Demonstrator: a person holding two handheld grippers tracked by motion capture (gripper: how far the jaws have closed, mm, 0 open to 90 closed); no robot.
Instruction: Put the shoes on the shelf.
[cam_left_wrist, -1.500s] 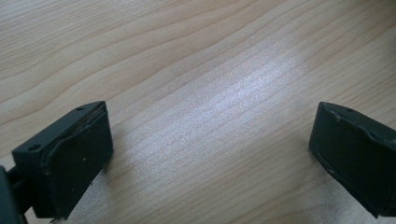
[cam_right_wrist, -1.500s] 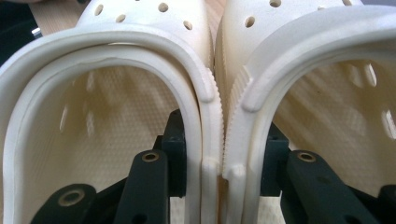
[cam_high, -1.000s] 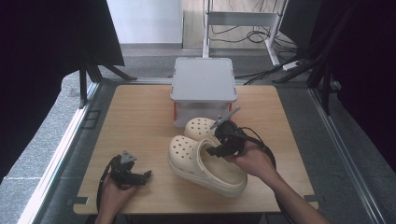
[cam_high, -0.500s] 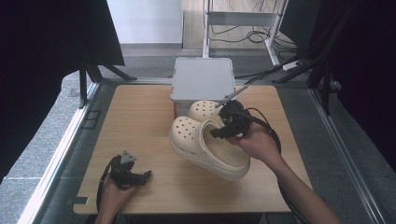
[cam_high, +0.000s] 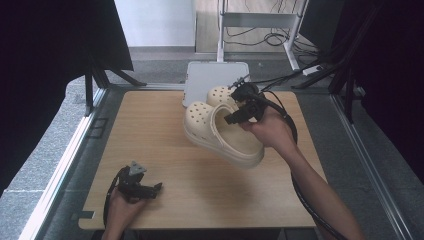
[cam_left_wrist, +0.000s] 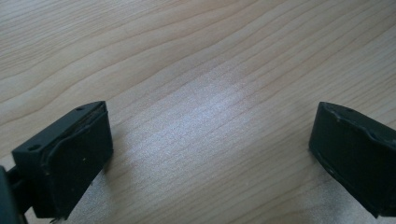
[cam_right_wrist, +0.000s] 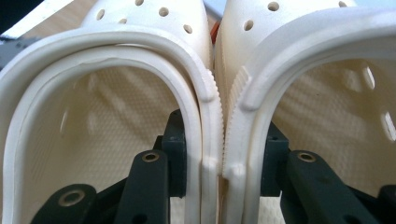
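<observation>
A: Where does the pair of cream perforated foam clogs (cam_high: 220, 131) sit against the right hand-held gripper (cam_high: 239, 114)?

B: Directly in its grip. In the right gripper view one jaw reaches inside each shoe, and the two inner side walls are squeezed together between the jaws, ridged edges touching. So that hand-held gripper is pinching both clogs (cam_right_wrist: 215, 93) at once, by their adjoining walls near the openings.

A: And over the light wooden counter (cam_high: 150, 130)?

B: From the high view the clogs are carried at the far right part of it, tilted, toes pointing away and to the left, heels toward the person's right hand (cam_high: 270, 131). The nearer clog hides most of the farther one. The farther toe overlaps the white lidded plastic box (cam_high: 207, 80) that stands at the counter's far edge; I cannot tell whether the shoes touch it.

A: The left side?

B: The left hand-held gripper (cam_high: 150, 189) is low at the near left corner of the counter, well apart from the clogs, held in the person's left hand (cam_high: 120, 207). In its own view the black jaws stand wide apart, with bare wood grain (cam_left_wrist: 210, 93) between them and nothing held.

A: Cables?

B: A black cable (cam_high: 292, 125) loops from the right hand-held gripper around the wrist and trails along the forearm.
</observation>
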